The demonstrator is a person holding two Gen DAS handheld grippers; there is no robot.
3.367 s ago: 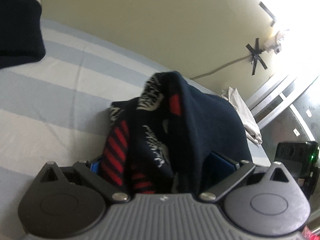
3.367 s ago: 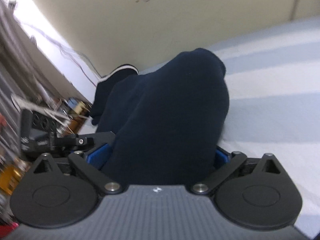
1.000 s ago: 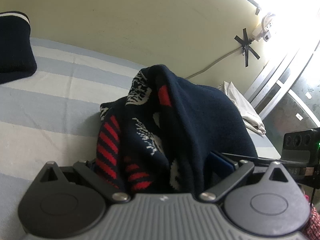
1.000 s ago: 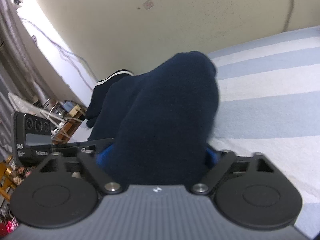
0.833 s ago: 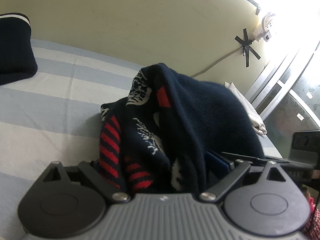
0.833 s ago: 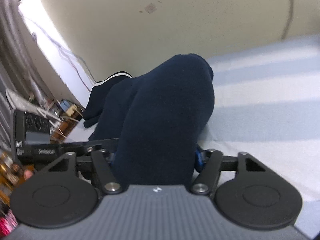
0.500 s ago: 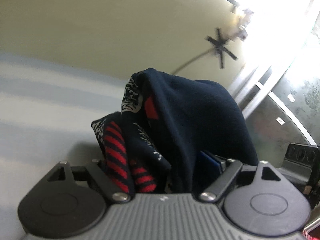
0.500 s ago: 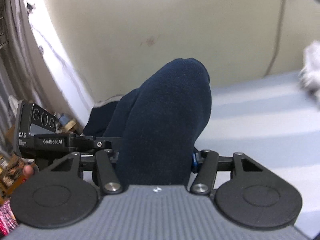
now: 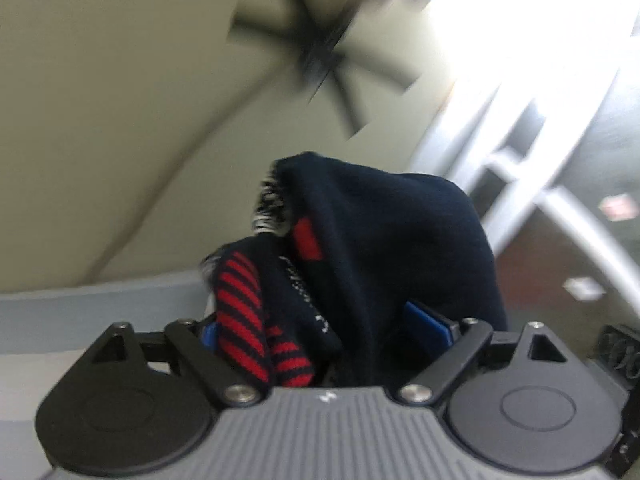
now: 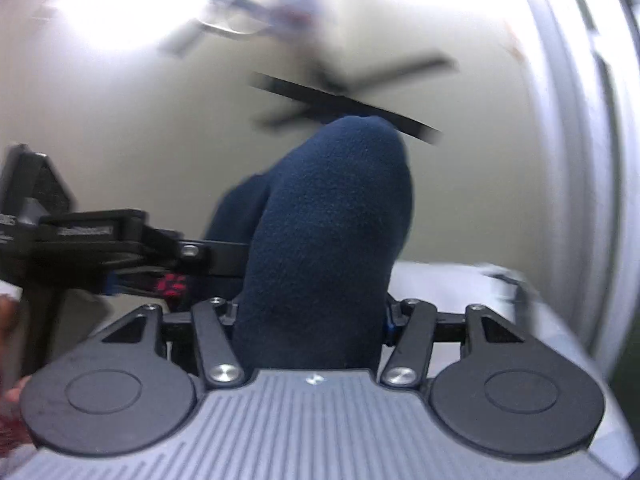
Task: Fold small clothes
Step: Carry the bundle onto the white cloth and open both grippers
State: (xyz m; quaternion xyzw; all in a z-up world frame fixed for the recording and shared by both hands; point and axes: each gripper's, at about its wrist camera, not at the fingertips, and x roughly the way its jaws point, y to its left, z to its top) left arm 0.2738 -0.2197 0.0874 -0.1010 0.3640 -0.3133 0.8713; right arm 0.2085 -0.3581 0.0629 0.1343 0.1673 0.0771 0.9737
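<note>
A navy knitted sweater (image 9: pixel 384 240) with red stripes and white pattern is bunched up between the jaws of my left gripper (image 9: pixel 320 324). Its blue pads (image 9: pixel 426 320) show at either side of the cloth, and the jaws are opening slightly. In the right wrist view the plain navy part of the sweater (image 10: pixel 332 220) fills the gap of my right gripper (image 10: pixel 312 312), whose jaws are opening a little while still pressing the cloth. The left gripper (image 10: pixel 120 240) appears at the left there, close by. The cloth hides the fingertips of both grippers.
A yellowish wall with a black cross-shaped mount (image 9: pixel 320 52) and a cable fills the background, blurred by motion. The striped bed sheet (image 9: pixel 80 304) lies low at the left. A white frame (image 9: pixel 520 152) stands at the right. A pale bed corner (image 10: pixel 480 280) shows below the wall.
Both grippers have swung sideways and up with the sweater, so the bed has slid out of view and the wall fills it. The right jaws have narrowed on the cloth.
</note>
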